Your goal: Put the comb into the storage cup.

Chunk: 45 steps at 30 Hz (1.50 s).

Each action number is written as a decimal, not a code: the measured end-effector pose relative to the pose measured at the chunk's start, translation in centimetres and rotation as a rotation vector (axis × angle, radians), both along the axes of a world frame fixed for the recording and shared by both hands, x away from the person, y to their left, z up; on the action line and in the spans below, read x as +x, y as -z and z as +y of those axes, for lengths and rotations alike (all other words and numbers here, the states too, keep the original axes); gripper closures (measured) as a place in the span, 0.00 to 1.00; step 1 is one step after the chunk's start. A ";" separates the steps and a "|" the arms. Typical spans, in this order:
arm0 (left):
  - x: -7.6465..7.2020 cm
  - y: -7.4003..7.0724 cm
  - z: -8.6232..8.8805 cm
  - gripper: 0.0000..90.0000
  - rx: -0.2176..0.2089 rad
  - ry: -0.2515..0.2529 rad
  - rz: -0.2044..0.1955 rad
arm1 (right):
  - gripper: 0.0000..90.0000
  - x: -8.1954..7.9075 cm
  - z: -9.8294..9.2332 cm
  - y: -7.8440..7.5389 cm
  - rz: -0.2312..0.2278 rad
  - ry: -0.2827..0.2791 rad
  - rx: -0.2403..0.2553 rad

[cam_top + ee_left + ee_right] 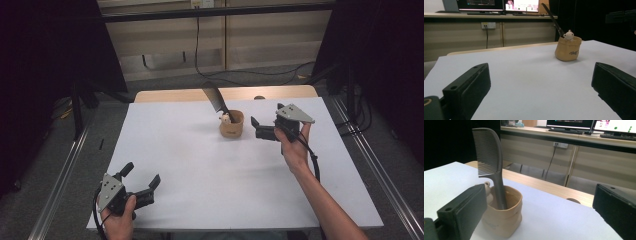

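A small tan pouch (pixel 232 126) stands upright on the white table top (pixel 190 165), right of its middle. A dark grey comb (pixel 215 100) stands in it handle down, leaning to the left, beside a little cream figure (pixel 225 118). My right gripper (pixel 257 129) hovers just right of the pouch, open, nothing between its jaws. In the right gripper view the comb (pixel 489 162) and pouch (pixel 504 217) sit close ahead at the left. My left gripper (pixel 142 176) rests open at the near left corner. From there the pouch (pixel 568 48) shows far off.
A bare wooden strip (pixel 170 95) runs along the table's far edge. Metal rails (pixel 60 185) flank the table on the floor. A cable (pixel 197 45) hangs down the back wall. Monitors (pixel 499 5) stand on a counter beyond.
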State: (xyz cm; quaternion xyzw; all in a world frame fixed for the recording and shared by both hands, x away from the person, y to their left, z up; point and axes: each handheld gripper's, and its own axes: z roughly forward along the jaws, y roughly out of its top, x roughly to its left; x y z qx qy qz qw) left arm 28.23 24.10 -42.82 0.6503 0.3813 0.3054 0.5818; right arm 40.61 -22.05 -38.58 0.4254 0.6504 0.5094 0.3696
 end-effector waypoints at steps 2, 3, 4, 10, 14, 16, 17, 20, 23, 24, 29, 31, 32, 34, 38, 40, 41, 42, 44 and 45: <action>0.0 0.0 0.0 0.03 -0.004 -0.005 -0.005 | 0.00 -0.4 0.0 0.0 -0.017 0.005 -0.005; 0.0 0.0 0.0 0.03 0.000 -0.008 -0.004 | 0.00 -0.6 0.0 0.0 -0.022 0.011 -0.011; 0.0 0.0 0.0 0.03 0.000 -0.006 -0.001 | 0.00 -0.8 0.0 0.0 -0.029 0.017 -0.012; 0.0 0.0 0.0 0.03 -0.001 -0.006 0.001 | 0.00 -2.0 -0.3 0.2 -0.047 0.020 -0.024; -0.1 0.0 0.0 0.03 -0.003 -0.013 -0.001 | 0.00 -2.8 -0.8 0.5 -0.034 0.013 -0.005; -0.1 0.0 0.0 0.03 0.004 -0.021 0.005 | 0.00 -3.2 -1.1 0.6 -0.030 0.018 -0.005; -0.1 0.0 0.0 0.03 0.002 -0.024 0.006 | 0.00 -3.4 -1.3 0.7 -0.033 0.017 -0.007; 0.0 0.0 0.1 0.03 0.006 -0.029 0.005 | 0.00 -3.9 -2.0 0.8 -0.038 0.025 0.010; -0.1 0.0 0.0 0.03 0.006 -0.033 0.005 | 0.00 -4.6 -2.5 1.0 -0.034 0.020 0.023; -0.1 0.0 0.0 0.03 0.008 -0.030 0.005 | 0.00 -4.9 -2.6 1.0 -0.028 0.014 0.025; -0.1 0.0 -0.2 0.03 0.000 -0.028 0.004 | 0.00 -6.3 -3.4 1.0 -0.031 0.016 0.037; -0.1 -0.1 -0.2 0.03 0.000 -0.031 0.001 | 0.00 -6.8 -3.6 1.0 -0.031 0.023 0.036; -0.1 -0.1 -0.2 0.03 -0.002 -0.031 0.003 | 0.00 -7.2 -3.8 1.2 -0.023 0.017 0.034; -0.1 0.0 -0.1 0.03 -0.013 -0.030 0.008 | 0.00 -7.3 -3.9 1.3 -0.016 0.021 0.027; -0.1 0.0 -0.1 0.03 -0.016 -0.035 0.009 | 0.00 -8.1 -4.5 2.0 -0.009 0.038 0.029; -0.1 0.0 -0.1 0.03 -0.022 -0.041 0.009 | 0.00 -8.5 -4.8 2.2 -0.011 0.044 0.032; -0.1 0.0 -0.1 0.03 -0.027 -0.041 0.011 | 0.00 -8.9 -5.0 2.3 -0.012 0.050 0.030; -0.1 0.0 -0.2 0.03 -0.030 -0.040 0.012 | 0.00 -8.9 -5.0 2.3 -0.012 0.050 0.030; -0.2 -0.1 -0.1 0.03 -0.028 -0.042 0.010 | 0.00 -9.7 -5.2 2.4 -0.027 0.063 0.012; -0.2 -0.1 -0.1 0.03 -0.029 -0.043 0.010 | 0.00 -9.7 -5.2 2.4 -0.027 0.063 0.012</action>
